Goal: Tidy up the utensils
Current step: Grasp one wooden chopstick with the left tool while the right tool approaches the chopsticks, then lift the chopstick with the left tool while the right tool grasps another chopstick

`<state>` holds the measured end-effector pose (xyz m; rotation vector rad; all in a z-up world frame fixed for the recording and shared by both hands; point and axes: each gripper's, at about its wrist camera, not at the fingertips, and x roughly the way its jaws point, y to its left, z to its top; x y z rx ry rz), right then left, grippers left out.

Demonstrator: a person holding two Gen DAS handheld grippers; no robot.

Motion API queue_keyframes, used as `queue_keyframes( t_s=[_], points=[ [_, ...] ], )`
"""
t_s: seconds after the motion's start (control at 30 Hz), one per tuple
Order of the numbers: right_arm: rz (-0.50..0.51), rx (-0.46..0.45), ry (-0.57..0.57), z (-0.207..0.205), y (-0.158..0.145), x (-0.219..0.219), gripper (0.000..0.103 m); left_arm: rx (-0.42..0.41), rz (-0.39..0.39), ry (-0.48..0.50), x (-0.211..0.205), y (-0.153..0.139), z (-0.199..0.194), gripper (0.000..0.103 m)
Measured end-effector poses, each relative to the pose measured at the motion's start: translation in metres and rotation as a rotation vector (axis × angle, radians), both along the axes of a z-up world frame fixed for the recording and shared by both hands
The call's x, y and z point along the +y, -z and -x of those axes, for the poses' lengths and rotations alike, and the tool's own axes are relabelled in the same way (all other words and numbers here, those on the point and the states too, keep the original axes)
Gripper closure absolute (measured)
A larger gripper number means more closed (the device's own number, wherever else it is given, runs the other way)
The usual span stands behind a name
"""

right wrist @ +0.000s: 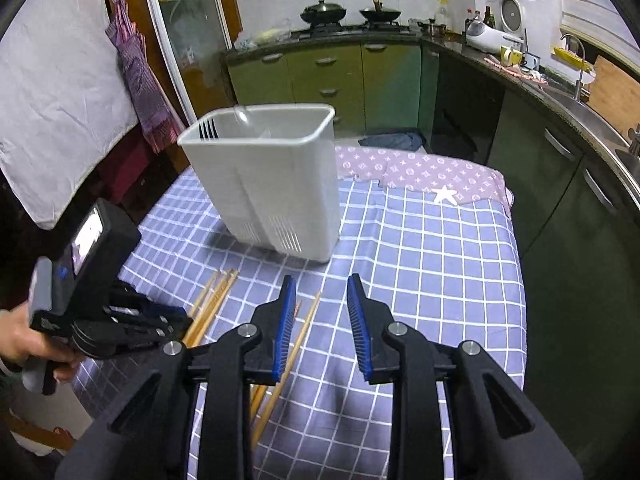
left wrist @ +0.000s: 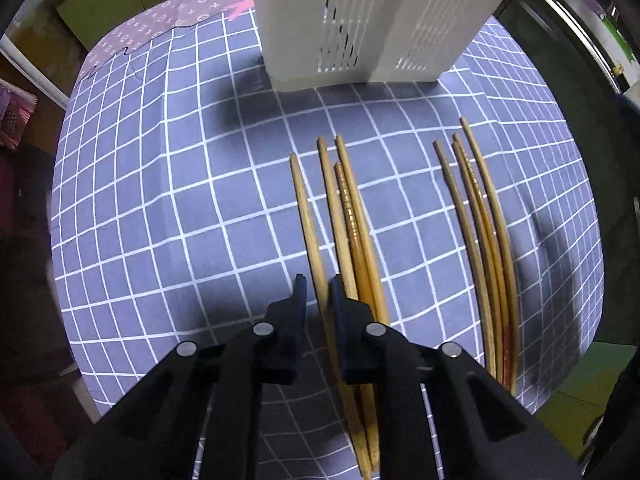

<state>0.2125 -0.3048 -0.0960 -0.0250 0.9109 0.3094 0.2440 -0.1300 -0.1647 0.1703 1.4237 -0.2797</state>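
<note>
Left gripper (left wrist: pixel 318 294) nearly closed around one chopstick (left wrist: pixel 306 216) on the table (left wrist: pixel 160 200) near the holder (left wrist: pixel 360 20) — thin, stiff, light, probably slippery; grip mid-shaft. Right gripper (right wrist: pixel 320 300) open, empty.

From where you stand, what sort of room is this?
A home kitchen, most likely. Woks sit on a stove along the far wall, green cabinets run under the counter, and a sink tap shows at right. Chopsticks and a white holder lie on a checked tablecloth.
</note>
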Motion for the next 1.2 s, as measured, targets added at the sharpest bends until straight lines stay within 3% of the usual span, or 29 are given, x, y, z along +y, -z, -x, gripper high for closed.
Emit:
queue_keyframes(
  t_s=[0.13,0.3,0.53,0.83,1.2],
  points=[
    [0.023,0.066,-0.018,-0.002,0.015,0.006,0.076,-0.007,0.005,-0.008,0.0,-0.001,-0.005,0.094],
    [0.01,0.245,-0.045,-0.01,0.047,0.013,0.076,-0.02,0.042,-0.025,0.01,-0.003,-0.007,0.096],
    [-0.003,0.426,-0.045,-0.026,0.08,0.025,0.083,-0.169,0.087,-0.02,0.04,-0.043,0.005,0.096],
    [0.057,0.524,-0.021,-0.038,0.102,0.041,0.089,-0.36,0.111,0.017,0.05,-0.089,0.033,0.096],
    [0.13,0.56,-0.012,-0.043,0.115,0.069,0.09,-0.423,0.157,0.022,0.054,-0.099,0.049,0.096]
  ],
)
